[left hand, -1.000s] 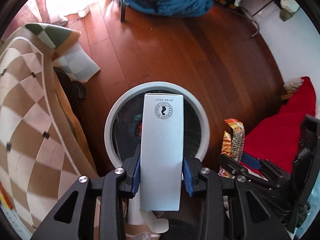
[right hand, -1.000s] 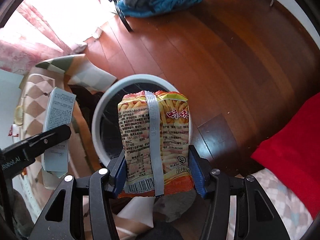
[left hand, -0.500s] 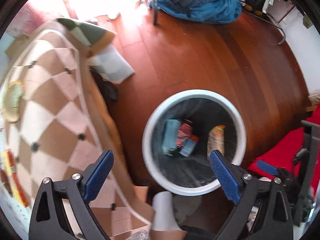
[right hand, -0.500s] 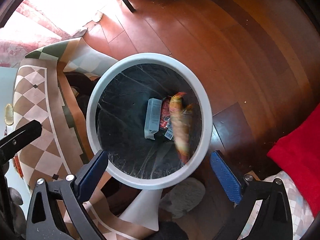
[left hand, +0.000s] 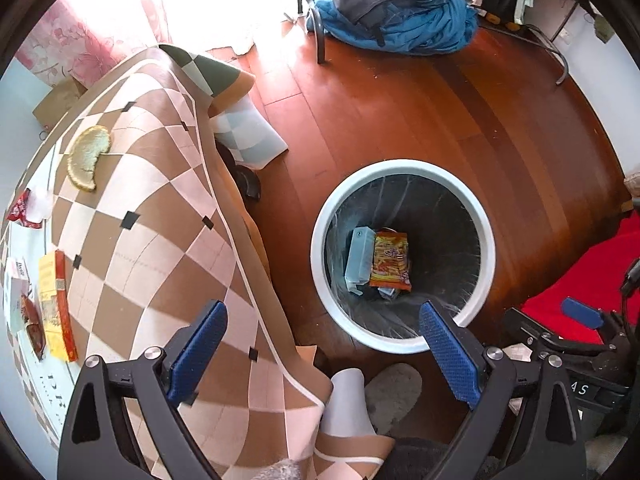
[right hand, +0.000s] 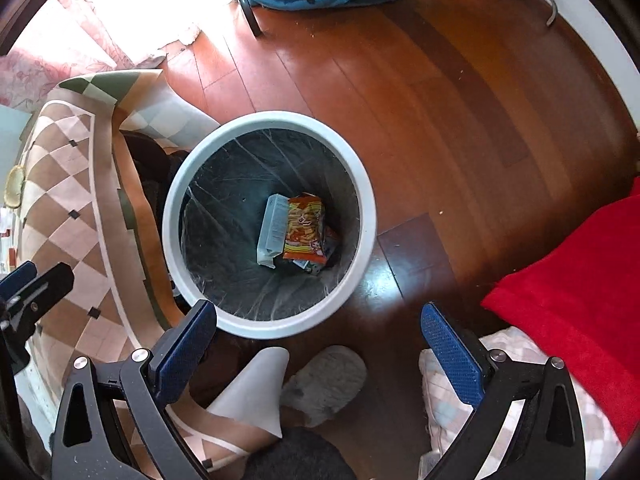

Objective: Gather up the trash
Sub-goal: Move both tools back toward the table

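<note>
A checkered cloth drapes the surface at nine o'clock. A blue quilt is heaped at twelve o'clock on the wooden floor. A red blanket lies at four o'clock.

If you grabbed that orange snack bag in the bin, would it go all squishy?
Probably. The snack bag looks like thin shiny film, so it would likely crumple and feel light. It might slide, since it leans on the box in the bin.

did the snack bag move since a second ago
Yes. It was clamped in the right gripper above the bin's rim; now the snack bag lies at the bin's bottom beside the pale box, and the gripper is open and empty.
</note>
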### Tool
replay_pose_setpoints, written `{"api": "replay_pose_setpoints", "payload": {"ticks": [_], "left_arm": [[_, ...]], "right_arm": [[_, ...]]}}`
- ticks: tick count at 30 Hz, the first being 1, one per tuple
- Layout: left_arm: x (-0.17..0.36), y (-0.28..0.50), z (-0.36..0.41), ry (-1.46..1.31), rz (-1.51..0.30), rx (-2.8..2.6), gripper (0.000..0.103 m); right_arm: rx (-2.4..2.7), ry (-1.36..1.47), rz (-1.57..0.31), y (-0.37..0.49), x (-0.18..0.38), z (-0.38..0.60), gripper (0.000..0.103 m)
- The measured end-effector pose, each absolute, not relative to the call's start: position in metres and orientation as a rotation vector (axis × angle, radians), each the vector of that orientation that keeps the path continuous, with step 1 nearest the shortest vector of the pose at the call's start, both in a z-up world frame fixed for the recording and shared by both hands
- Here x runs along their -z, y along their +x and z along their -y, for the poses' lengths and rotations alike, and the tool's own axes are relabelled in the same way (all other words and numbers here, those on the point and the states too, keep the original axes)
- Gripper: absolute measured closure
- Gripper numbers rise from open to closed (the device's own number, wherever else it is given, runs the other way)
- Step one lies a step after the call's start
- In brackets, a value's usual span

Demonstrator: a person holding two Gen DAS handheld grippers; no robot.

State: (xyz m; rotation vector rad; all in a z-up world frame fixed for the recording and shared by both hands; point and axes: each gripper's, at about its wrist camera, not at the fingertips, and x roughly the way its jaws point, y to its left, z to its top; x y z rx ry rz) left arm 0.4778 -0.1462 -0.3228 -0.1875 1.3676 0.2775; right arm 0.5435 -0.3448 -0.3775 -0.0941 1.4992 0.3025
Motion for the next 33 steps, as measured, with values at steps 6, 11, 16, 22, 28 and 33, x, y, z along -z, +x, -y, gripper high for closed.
{"api": "replay_pose_setpoints", "payload": {"ticks": [6,11,16,22,28,33], "left_arm": [[0.297,0.464,0.151,-0.175,-1.325,-0.269,0.005],[0.271,0.449,0.154,-0.182,-1.282,-0.258,0.005],[0.238,0.429,0.158,-0.176,-1.221,-0.250,0.005],[0.196,0.401,0.155,-0.163,-1.133,-0.268,0.005],[0.159,0.372,0.135,-0.182,-1.057,-0.293,0.005],[0.139,0.342,0.091,-0.238,-1.011,-0.353,0.005]], "right_arm": [[-0.292,-0.109,-1.454,0.530,0.343,0.348,0.000],[-0.290,-0.096,-1.403,0.519,0.308,0.351,0.000],[-0.299,-0.076,-1.336,0.501,0.268,0.352,0.000],[-0.285,-0.034,-1.229,0.476,0.214,0.353,0.000],[-0.293,0.027,-1.138,0.450,0.165,0.350,0.000],[-0.357,0.083,-1.089,0.425,0.130,0.326,0.000]]}}
